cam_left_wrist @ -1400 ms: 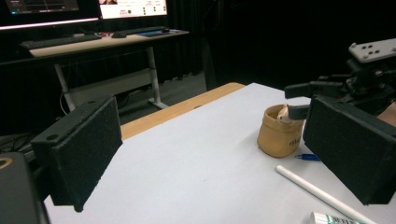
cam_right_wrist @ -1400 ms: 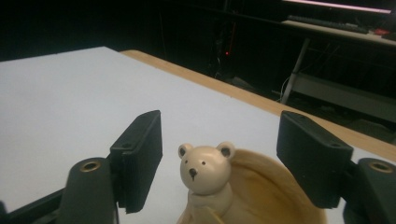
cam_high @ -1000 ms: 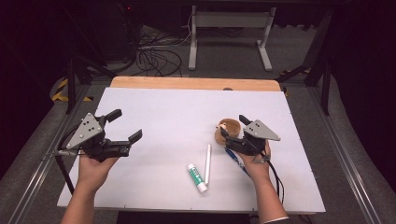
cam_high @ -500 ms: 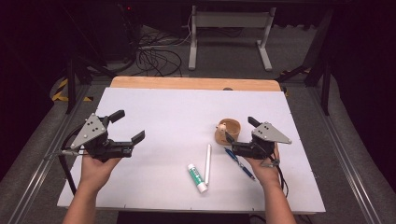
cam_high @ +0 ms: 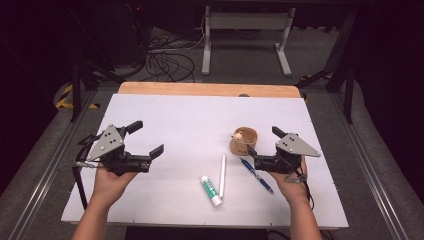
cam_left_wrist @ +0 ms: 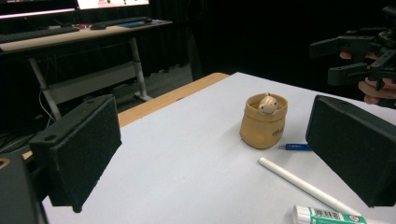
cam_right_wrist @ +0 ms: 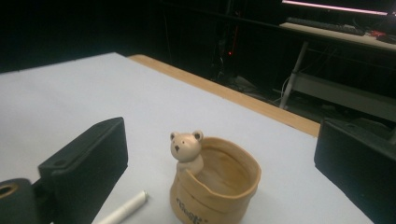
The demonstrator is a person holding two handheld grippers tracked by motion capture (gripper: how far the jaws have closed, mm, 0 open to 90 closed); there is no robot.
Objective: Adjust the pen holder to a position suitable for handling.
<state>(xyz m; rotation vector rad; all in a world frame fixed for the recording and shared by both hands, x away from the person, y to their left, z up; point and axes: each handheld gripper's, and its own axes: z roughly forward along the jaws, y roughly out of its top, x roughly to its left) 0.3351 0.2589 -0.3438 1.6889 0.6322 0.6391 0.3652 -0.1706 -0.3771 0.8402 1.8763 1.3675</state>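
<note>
A tan ceramic cup (cam_high: 244, 140) with a small bear figure on its rim stands right of the table's middle. My right gripper (cam_high: 262, 140) hovers just right of it, open and holding nothing. In the right gripper view the cup (cam_right_wrist: 215, 186) and its bear (cam_right_wrist: 187, 147) sit between the two spread jaws, a short way ahead. My left gripper (cam_high: 148, 136) is open and empty over the left side of the table, well away from the cup (cam_left_wrist: 264, 122). A white pen (cam_high: 222, 175), a blue pen (cam_high: 257, 176) and a white tube with a green label (cam_high: 211, 190) lie near the front.
The white table top (cam_high: 190, 120) has a wooden strip (cam_high: 205, 89) along its far edge. Metal rails (cam_high: 45, 170) run along both sides. Beyond the table, a desk frame (cam_high: 245, 30) and cables (cam_high: 170, 57) stand on the dark floor.
My right gripper has drifted to the right, a little farther from the cup. The left gripper shifted slightly toward the person. The cup, pens and tube have not moved.
</note>
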